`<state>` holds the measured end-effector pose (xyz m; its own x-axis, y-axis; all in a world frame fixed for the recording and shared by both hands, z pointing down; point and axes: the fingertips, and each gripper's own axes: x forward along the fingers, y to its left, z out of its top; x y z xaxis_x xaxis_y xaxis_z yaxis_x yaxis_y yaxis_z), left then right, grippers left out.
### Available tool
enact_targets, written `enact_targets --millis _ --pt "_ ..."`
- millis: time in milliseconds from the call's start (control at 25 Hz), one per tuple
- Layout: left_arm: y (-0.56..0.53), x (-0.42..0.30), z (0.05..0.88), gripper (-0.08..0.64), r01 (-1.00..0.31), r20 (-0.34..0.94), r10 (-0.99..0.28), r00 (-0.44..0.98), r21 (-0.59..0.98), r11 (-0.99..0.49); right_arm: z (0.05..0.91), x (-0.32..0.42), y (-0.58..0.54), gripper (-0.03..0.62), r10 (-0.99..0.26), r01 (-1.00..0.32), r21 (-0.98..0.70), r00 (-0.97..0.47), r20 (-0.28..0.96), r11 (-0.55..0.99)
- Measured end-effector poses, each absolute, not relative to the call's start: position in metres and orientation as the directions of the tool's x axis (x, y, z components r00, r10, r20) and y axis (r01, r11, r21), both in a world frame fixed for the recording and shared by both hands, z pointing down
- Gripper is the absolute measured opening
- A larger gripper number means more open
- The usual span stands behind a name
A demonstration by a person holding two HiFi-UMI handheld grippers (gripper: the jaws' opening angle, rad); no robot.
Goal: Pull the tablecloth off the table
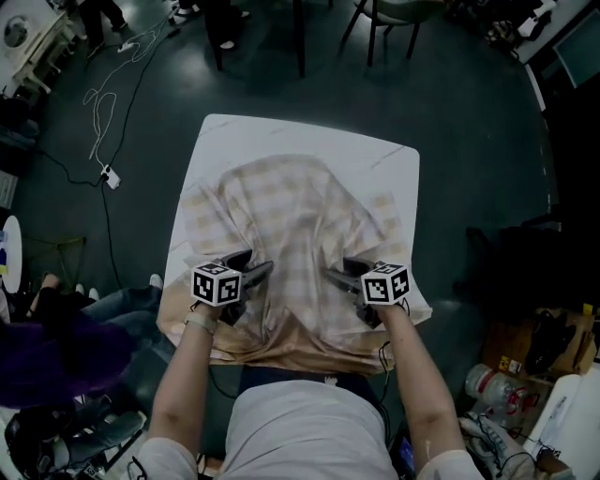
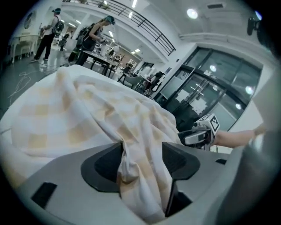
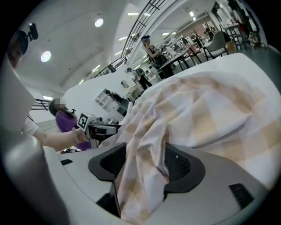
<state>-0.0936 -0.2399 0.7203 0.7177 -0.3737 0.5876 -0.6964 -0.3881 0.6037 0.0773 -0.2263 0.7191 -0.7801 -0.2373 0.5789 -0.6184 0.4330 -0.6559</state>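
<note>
A beige-and-white checked tablecloth (image 1: 291, 216) lies rumpled on the white square table (image 1: 234, 131), drawn together toward the near edge and hanging over it. My left gripper (image 1: 261, 272) and right gripper (image 1: 336, 274) sit side by side at that near edge, pointing across the table. In the left gripper view a fold of the tablecloth (image 2: 88, 114) runs loosely between the wide-apart jaws of the left gripper (image 2: 142, 154), and the right gripper (image 2: 197, 136) shows beyond. In the right gripper view the tablecloth (image 3: 206, 110) hangs between the spread jaws of the right gripper (image 3: 147, 160).
The table's far corners are bare. On the dark floor to the left lie cables (image 1: 103, 103) and a power strip (image 1: 111, 176). Chairs (image 1: 394, 19) stand behind the table. A seated person (image 1: 47, 337) is at near left; boxes and a bottle (image 1: 487, 380) at near right.
</note>
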Motion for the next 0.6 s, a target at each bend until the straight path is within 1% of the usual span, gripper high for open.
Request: enact_targets --millis 40,120,280,360,480,600 --pt "-0.237 -0.085 0.720 0.281 -0.687 0.586 -0.359 0.727 0.605 -0.403 0.720 0.069 -0.223 0.255 -0.223 -0.613 -0.653 -0.782 0.582 0.445" --pt "-0.232 -0.070 0.720 0.296 -0.673 0.585 -0.336 0.738 0.606 -0.423 0.725 0.056 -0.220 0.278 -0.212 -0.618 -0.634 -0.773 0.598 0.466" --pt "-0.225 -0.051 0.733 0.305 -0.683 0.621 -0.302 0.723 0.576 -0.449 0.735 0.037 -0.220 0.291 -0.225 -0.644 -0.610 -0.750 0.622 0.461" --pt "-0.224 -0.046 0.741 0.305 -0.708 0.655 -0.301 0.693 0.538 -0.458 0.741 0.033 -0.220 0.291 -0.229 -0.675 -0.574 -0.717 0.658 0.463" --pt "-0.224 -0.047 0.751 0.304 -0.757 0.705 -0.331 0.627 0.450 -0.474 0.751 0.034 -0.221 0.290 -0.253 -0.736 -0.456 -0.628 0.736 0.501" --pt "-0.222 -0.048 0.759 0.302 -0.791 0.742 -0.376 0.555 0.330 -0.515 0.756 0.034 -0.221 0.288 -0.315 -0.772 -0.321 -0.546 0.776 0.548"
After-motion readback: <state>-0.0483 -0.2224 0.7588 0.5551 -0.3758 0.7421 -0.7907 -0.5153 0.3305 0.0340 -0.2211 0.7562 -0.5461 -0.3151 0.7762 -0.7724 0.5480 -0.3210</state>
